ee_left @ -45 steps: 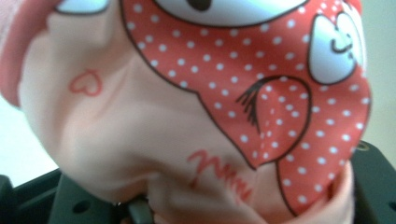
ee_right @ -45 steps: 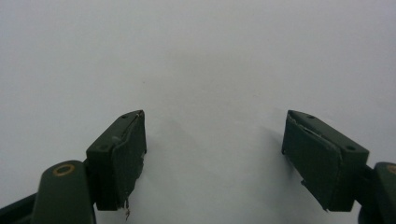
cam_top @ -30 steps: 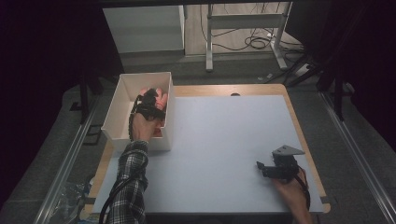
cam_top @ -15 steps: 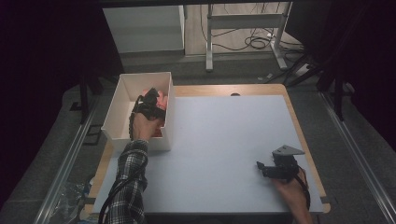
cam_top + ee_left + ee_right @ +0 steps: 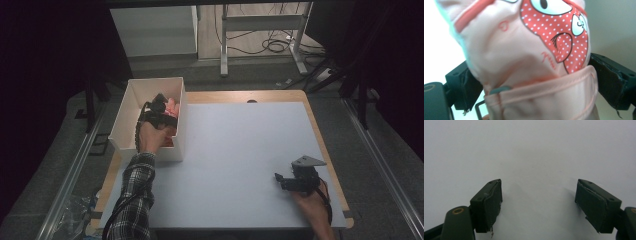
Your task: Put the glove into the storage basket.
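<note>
A pink child's mitten (image 5: 524,57) with a red polka-dot cartoon print lies in the white box (image 5: 123,120) at the table's left. My left gripper (image 5: 160,99) reaches into that box over the pink cloth (image 5: 172,105). In the left gripper view the mitten and its cuff fill the gap between the two black jaws of my left gripper (image 5: 531,82). These jaws have just been opening and stand wide, with the mitten loose between them. My right gripper (image 5: 278,178) rests open near the front right of the white mat (image 5: 240,145). Its jaws (image 5: 539,202) hold nothing.
The box stands on the wooden table's left edge (image 5: 111,175), its near wall toward the person. A table frame (image 5: 260,30) and cables (image 5: 272,45) lie on the floor beyond the far edge. Dark curtains close both sides.
</note>
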Demonstrator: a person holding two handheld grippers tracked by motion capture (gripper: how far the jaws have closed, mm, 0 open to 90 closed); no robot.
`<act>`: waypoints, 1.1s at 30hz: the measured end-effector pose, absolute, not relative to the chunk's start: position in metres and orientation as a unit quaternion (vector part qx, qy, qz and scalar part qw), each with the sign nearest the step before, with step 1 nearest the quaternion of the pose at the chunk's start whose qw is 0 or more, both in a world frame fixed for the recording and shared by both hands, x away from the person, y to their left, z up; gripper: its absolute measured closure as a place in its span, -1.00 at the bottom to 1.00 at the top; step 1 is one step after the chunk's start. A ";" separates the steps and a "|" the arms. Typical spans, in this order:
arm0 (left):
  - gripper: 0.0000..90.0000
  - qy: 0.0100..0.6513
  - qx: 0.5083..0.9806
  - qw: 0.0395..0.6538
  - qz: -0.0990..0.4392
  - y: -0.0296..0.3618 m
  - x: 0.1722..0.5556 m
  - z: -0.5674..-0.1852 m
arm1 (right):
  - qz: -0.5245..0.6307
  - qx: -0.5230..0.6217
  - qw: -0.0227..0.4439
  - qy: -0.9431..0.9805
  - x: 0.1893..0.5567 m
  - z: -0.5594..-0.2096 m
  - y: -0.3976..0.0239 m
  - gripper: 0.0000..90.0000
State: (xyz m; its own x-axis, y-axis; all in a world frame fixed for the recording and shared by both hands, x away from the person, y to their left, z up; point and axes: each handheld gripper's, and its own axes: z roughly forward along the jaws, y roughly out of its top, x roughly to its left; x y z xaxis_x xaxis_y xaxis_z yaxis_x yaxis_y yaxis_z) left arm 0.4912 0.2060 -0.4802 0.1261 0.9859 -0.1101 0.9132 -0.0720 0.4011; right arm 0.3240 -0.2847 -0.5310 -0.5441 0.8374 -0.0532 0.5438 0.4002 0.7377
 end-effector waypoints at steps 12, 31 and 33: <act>-0.85 0.634 0.735 0.210 0.113 0.208 0.478 -0.468 | 0.343 0.427 0.214 0.809 0.324 -0.531 -0.285 -0.51; -0.85 0.603 0.740 0.263 0.135 0.216 0.457 -0.435 | 0.343 0.427 0.214 0.809 0.324 -0.531 -0.285 -0.51; -0.86 0.602 0.739 0.269 0.138 0.218 0.455 -0.431 | 0.343 0.427 0.214 0.809 0.324 -0.531 -0.285 -0.51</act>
State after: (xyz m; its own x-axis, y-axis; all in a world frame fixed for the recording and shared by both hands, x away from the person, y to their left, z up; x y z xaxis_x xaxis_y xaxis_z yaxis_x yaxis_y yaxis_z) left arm 0.4554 0.2177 -0.4310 0.2368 0.9643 -0.1188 0.8155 -0.1308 0.5638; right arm 0.3240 -0.2846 -0.5310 -0.5434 0.8378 -0.0536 0.5440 0.4000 0.7376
